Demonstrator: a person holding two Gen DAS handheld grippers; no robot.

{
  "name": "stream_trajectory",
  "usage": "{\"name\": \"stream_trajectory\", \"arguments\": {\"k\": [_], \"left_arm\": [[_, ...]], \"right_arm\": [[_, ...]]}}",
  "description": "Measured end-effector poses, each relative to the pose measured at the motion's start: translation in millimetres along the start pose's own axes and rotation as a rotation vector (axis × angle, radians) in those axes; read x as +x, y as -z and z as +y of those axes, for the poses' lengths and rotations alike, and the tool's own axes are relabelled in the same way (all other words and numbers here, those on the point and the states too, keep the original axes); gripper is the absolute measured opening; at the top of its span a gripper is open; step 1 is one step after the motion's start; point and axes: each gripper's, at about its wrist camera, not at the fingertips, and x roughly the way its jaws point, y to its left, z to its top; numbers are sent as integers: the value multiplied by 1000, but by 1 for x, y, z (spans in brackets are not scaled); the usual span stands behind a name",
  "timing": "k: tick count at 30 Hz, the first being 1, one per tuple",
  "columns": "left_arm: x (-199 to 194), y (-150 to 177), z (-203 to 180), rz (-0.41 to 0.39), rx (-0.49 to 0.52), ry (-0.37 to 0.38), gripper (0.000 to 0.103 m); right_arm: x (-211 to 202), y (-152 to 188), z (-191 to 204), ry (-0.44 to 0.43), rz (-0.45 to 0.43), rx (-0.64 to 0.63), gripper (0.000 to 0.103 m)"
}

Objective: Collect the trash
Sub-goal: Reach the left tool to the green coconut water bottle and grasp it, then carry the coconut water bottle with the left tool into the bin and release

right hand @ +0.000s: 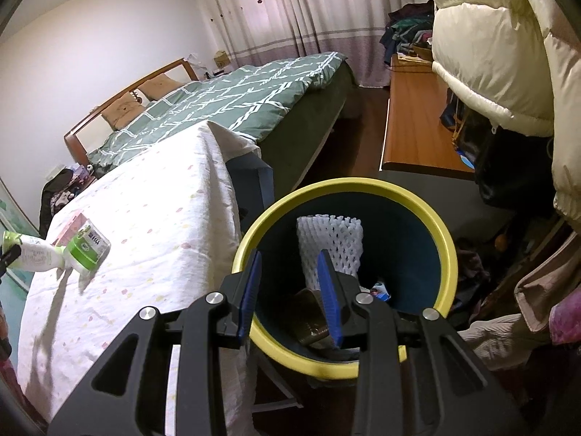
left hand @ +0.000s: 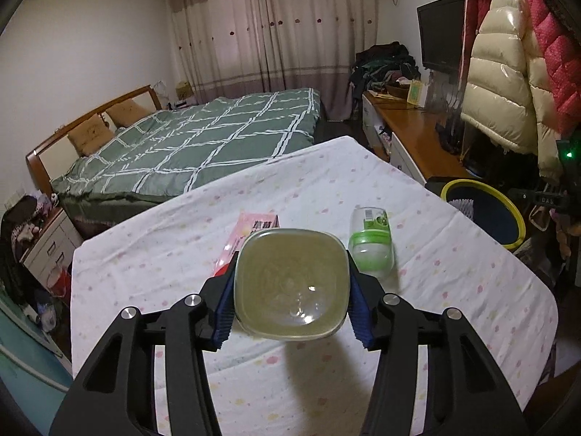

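My left gripper (left hand: pixel 290 287) is shut on a clear plastic bottle (left hand: pixel 290 283), seen bottom-on, held above the table (left hand: pixel 145 254) with its dotted white cloth. A clear jar with a green lid (left hand: pixel 372 247) and a pink packet (left hand: pixel 250 229) lie on the cloth beyond it. My right gripper (right hand: pixel 292 290) is open and empty, over the rim of the yellow-rimmed dark bin (right hand: pixel 450 254). White foam netting (right hand: pixel 330 243) and other trash lie inside the bin. The right wrist view also shows the jar (right hand: pixel 87 250) and the held bottle (right hand: pixel 36 254) at far left.
The bin (left hand: pixel 515 214) stands off the table's right edge. A bed with a green checked quilt (left hand: pixel 203 141) lies beyond the table. A wooden desk (right hand: pixel 417 120) and hanging puffy jackets (right hand: pixel 490 43) are to the right. Clutter lies on the floor at left.
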Motion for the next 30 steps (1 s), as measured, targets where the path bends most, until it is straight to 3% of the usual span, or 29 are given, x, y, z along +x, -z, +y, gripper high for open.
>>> {"name": "stream_trajectory", "arguments": {"k": [20,30], "left_arm": [[-24,-24,-30,-34,24,55,52],[-33,-73,-87,-60,86,187,52]], "right_arm": [[-22,2,1,-30,-31,-14,31],[-43,6,-17,-19,-69,5,31]]}}
